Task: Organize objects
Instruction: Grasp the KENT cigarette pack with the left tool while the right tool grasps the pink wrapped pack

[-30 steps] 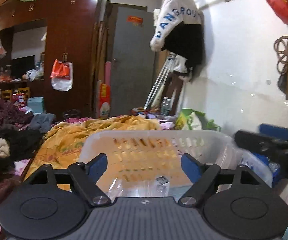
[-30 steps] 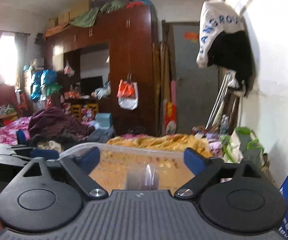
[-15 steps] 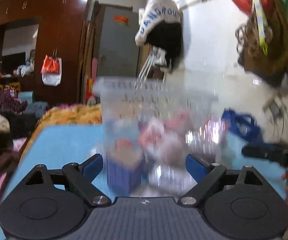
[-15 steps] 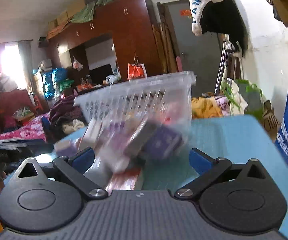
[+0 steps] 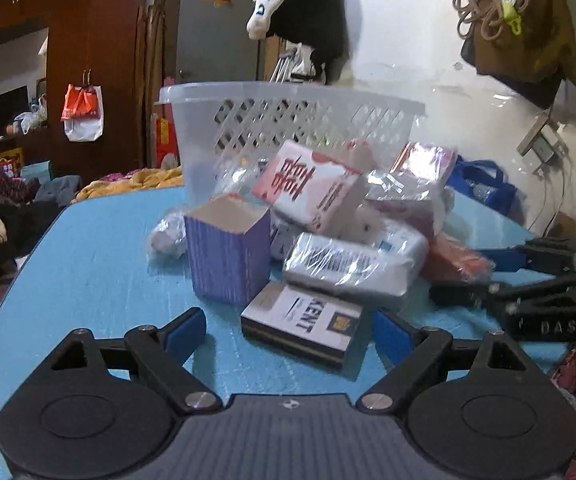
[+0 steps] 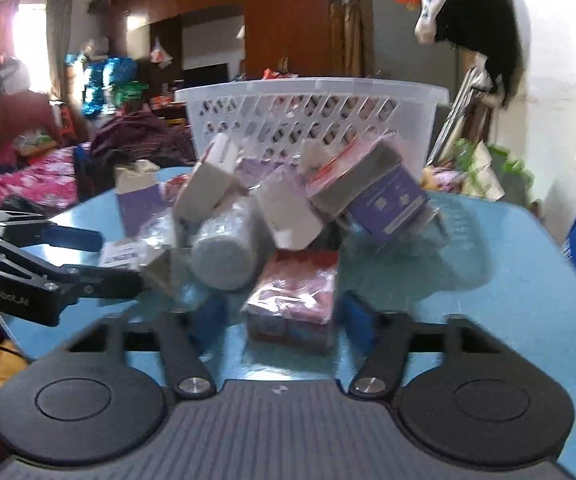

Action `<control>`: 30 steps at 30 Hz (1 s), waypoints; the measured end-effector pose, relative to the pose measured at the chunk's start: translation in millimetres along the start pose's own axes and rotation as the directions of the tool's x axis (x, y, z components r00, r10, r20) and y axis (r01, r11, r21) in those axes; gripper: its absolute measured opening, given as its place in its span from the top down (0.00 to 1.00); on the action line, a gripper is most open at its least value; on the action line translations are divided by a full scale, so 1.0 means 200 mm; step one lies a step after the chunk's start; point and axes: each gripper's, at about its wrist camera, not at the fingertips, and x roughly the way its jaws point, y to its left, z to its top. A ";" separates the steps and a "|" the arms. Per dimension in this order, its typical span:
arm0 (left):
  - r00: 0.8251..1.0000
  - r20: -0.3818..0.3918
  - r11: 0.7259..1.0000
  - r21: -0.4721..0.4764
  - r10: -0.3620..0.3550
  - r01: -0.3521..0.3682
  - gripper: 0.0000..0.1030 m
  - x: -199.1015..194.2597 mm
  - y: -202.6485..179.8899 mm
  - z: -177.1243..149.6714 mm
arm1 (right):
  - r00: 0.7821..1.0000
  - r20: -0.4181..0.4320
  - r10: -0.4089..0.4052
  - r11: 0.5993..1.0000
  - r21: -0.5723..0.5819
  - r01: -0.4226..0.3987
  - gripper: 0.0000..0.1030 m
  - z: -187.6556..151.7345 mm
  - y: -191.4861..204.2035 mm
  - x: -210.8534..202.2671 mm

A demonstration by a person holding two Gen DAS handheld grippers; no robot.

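The flat white KENT carton (image 5: 302, 326) lies on the blue table (image 5: 88, 272), long axis slanting away to the left, between the left gripper's (image 5: 284, 330) wide-open jaws, untouched. The right gripper (image 6: 278, 316) has just been closing, its jaws either side of a plastic-wrapped red packet (image 6: 294, 300); can't tell if they're pressing it.

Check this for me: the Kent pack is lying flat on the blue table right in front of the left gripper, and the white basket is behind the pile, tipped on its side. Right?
Not quite. The white basket stands upright behind the pile, rim on top, as the left wrist view shows. The Kent pack does lie flat on the blue table before the left gripper.
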 end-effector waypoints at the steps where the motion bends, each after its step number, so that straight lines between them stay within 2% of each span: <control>1: 1.000 0.003 1.000 0.008 0.007 -0.007 0.11 0.00 -0.01 0.00 | 1.000 0.004 0.003 1.000 0.008 -0.003 0.49 -0.03 0.00 -0.01; 4: 1.000 0.005 1.000 0.016 0.008 -0.008 0.11 0.01 -0.03 0.00 | 1.000 0.007 0.025 0.999 0.023 -0.025 0.50 -0.03 -0.04 -0.04; 12: 0.999 0.035 0.999 0.038 0.024 -0.025 0.12 0.02 -0.07 -0.02 | 0.999 0.031 0.012 1.000 0.026 -0.013 0.50 -0.02 -0.09 -0.08; 13: 0.999 0.042 0.999 0.040 0.022 -0.024 0.17 0.02 -0.08 -0.03 | 0.999 0.035 0.013 0.999 0.029 -0.014 0.50 -0.01 -0.09 -0.08; 14: 0.999 0.051 0.999 0.045 0.018 -0.020 0.27 0.01 -0.08 -0.03 | 0.999 0.040 0.015 0.999 0.031 -0.016 0.50 -0.01 -0.10 -0.09; 16: 0.997 0.071 0.997 0.064 0.032 -0.037 0.32 -0.01 -0.11 -0.04 | 0.999 0.051 0.018 0.999 0.030 -0.020 0.49 0.00 -0.11 -0.10; 21: 0.993 0.103 0.992 0.098 0.064 -0.074 0.33 -0.06 -0.13 -0.07 | 0.998 0.063 0.022 0.999 0.033 -0.024 0.49 0.01 -0.12 -0.12; 30: 0.986 0.146 0.996 0.033 0.081 -0.087 0.33 -0.14 -0.03 -0.04 | 0.996 0.084 0.010 0.999 0.037 -0.013 0.49 0.01 -0.15 -0.14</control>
